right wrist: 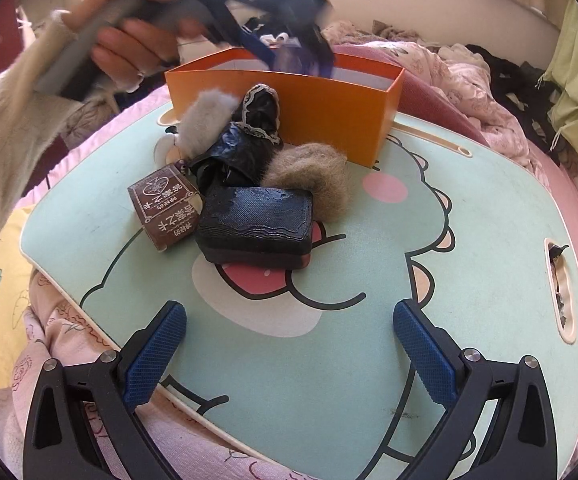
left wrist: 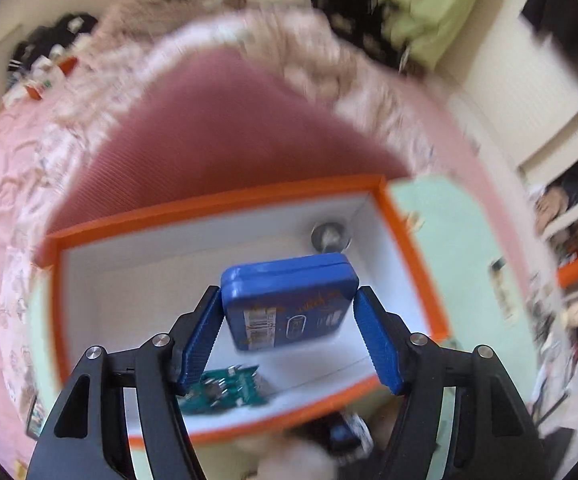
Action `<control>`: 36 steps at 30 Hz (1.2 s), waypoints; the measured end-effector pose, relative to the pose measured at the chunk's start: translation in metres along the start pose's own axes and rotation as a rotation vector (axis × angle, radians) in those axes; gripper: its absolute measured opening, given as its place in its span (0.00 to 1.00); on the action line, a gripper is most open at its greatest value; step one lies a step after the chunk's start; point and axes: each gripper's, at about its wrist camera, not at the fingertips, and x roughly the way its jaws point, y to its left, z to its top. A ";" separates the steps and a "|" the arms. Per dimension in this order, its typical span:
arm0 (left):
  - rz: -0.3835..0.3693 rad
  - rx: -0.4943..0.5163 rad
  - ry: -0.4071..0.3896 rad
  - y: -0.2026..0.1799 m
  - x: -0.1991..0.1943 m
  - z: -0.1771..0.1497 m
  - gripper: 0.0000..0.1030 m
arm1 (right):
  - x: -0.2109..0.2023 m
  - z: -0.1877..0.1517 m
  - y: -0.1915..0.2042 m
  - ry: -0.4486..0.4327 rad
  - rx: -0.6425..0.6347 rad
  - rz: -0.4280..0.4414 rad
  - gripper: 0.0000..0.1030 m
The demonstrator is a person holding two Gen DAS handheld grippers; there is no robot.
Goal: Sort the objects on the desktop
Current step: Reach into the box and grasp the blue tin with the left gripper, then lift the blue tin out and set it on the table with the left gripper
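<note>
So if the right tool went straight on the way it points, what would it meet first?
Probably the mint-green tabletop, since the open right tool angles down at bare surface. Carried further along, the black textured case lies next in line, though depth is hard to judge in the right wrist view.

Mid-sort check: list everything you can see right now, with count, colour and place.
orange box: 1, orange outside, white inside, far side of lap table
lap table: 1, mint green, cartoon print, on pink bedding
blue tin: 1, blue, above the box
circuit board: 1, green, inside box
round metal piece: 1, silver, box corner
brown carton: 1, brown, beside black block
black block: 1, black, table middle
black bag: 1, black, before box
fluff tufts: 2, grey and tan, flanking bag
left gripper: 1, blue pads, gripping tin
right gripper: 1, blue pads, open, empty
hand: 1, cream sleeve, holding left gripper
</note>
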 end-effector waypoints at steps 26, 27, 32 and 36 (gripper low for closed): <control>0.062 -0.113 0.133 -0.039 0.077 0.033 0.22 | -0.002 0.000 0.000 -0.002 0.005 0.000 1.00; 0.037 -0.132 0.152 -0.035 0.081 0.030 0.22 | -0.003 0.000 0.000 -0.003 0.007 0.003 1.00; -0.034 -0.117 0.004 -0.033 0.046 0.012 0.22 | -0.004 0.001 0.000 -0.004 0.009 0.005 1.00; -0.125 -0.117 -0.199 -0.034 -0.021 -0.023 0.22 | -0.004 0.000 0.000 -0.004 0.009 0.003 1.00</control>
